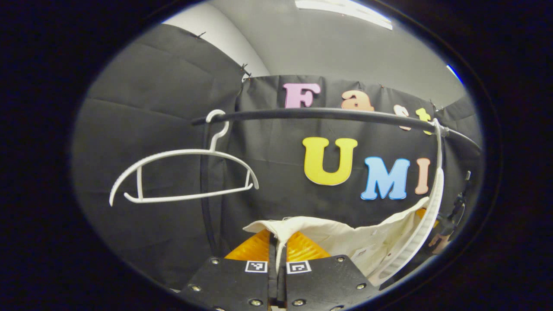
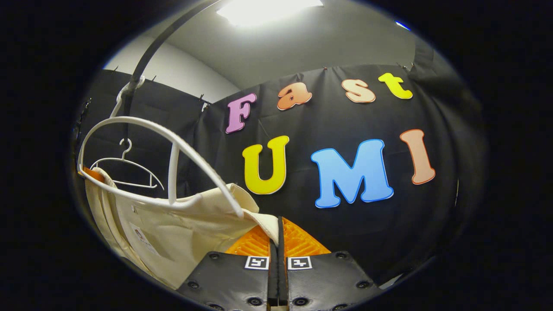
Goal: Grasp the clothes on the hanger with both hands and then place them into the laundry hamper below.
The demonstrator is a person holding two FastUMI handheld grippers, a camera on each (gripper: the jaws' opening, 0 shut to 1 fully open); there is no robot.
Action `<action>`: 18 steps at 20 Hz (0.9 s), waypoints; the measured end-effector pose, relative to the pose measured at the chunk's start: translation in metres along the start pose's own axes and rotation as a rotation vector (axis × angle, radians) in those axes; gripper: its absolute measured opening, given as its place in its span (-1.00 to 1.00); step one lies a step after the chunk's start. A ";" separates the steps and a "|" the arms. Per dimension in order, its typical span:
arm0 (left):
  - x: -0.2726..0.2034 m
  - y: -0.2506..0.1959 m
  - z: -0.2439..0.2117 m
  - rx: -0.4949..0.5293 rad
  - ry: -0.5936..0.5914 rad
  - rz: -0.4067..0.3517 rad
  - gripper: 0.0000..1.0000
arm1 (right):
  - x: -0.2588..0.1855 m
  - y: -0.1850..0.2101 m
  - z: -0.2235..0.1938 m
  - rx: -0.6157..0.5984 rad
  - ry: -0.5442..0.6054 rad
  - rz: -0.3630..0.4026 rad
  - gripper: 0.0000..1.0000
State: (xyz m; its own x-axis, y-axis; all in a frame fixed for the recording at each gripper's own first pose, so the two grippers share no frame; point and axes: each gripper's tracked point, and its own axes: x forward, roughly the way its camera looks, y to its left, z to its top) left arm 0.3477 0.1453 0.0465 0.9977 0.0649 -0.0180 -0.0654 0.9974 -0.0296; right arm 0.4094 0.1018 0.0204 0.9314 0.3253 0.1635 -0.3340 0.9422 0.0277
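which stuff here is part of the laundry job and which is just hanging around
Part of the job:
- cream garment, pinched in both grippers
- white hanger it hangs from
- left gripper
- right gripper

Just there:
- bare white hanger, farther along the rail
- black rail holding both hangers
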 end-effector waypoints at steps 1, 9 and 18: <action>0.004 0.001 -0.011 -0.005 0.023 -0.009 -0.98 | -0.006 0.000 -0.007 -0.012 0.021 -0.018 -0.89; -0.046 0.005 -0.066 0.012 0.109 -0.131 -0.96 | -0.112 0.009 -0.043 -0.013 0.172 -0.187 -0.96; -0.131 -0.029 -0.051 0.045 0.055 -0.282 -0.98 | -0.236 0.023 -0.009 0.017 0.197 -0.355 -0.97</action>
State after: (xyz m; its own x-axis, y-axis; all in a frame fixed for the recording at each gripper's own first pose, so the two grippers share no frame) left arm 0.2180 0.1067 -0.0008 0.9739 -0.2160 -0.0699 0.2168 0.9762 0.0034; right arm 0.1836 0.0474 -0.0260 0.9987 -0.0089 -0.0511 0.0123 0.9978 0.0653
